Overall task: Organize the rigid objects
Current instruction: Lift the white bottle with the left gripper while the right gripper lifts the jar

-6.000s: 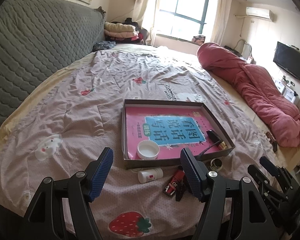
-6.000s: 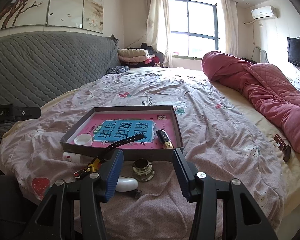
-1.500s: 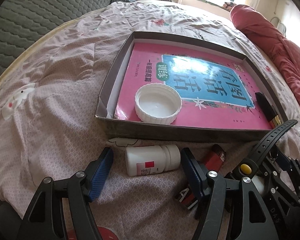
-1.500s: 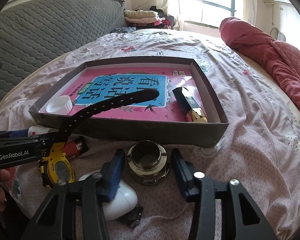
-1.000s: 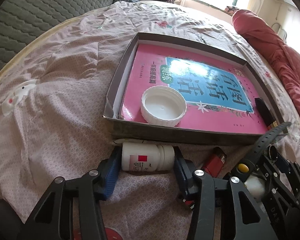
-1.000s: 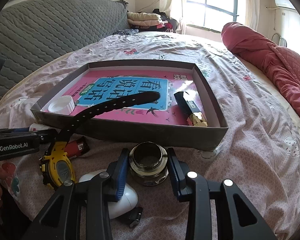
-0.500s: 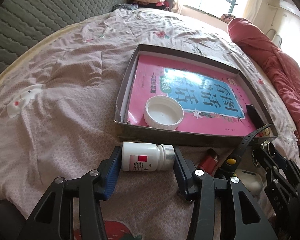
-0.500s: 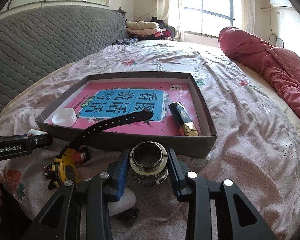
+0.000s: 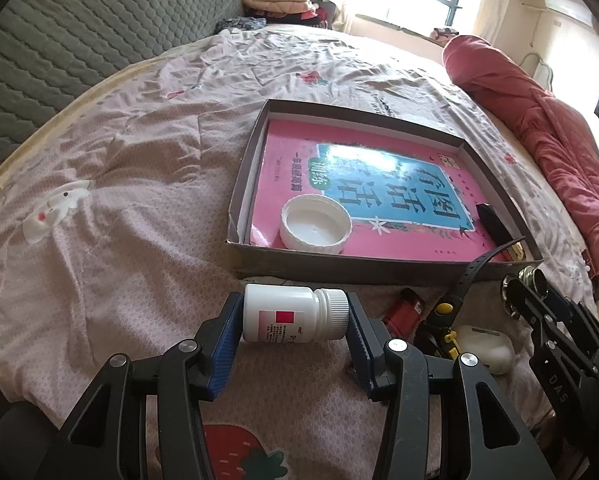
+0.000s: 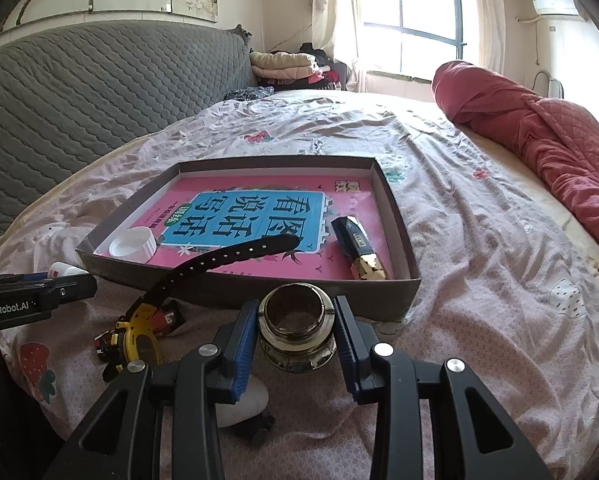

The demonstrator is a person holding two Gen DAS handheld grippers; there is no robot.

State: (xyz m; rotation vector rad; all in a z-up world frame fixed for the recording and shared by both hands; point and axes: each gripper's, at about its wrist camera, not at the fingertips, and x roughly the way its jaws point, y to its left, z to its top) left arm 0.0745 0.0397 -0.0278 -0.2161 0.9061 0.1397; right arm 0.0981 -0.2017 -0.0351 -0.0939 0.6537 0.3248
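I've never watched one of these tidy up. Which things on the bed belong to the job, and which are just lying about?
Part of the job:
pill bottle, held
glass jar, held
cardboard tray
watch
lighter
white case

Just lying about:
red quilt
folded clothes

Cap [image 9: 315, 222] in box [image 9: 379, 268]; watch [image 10: 139, 332] before box.

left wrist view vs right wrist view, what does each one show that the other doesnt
Only the left wrist view shows the left gripper clamping the white pill bottle end to end, label readable. Only the right wrist view shows the right gripper closed on the glass jar, seen into its open mouth. Both share the cardboard tray with the pink book, white cap, and yellow watch in front.
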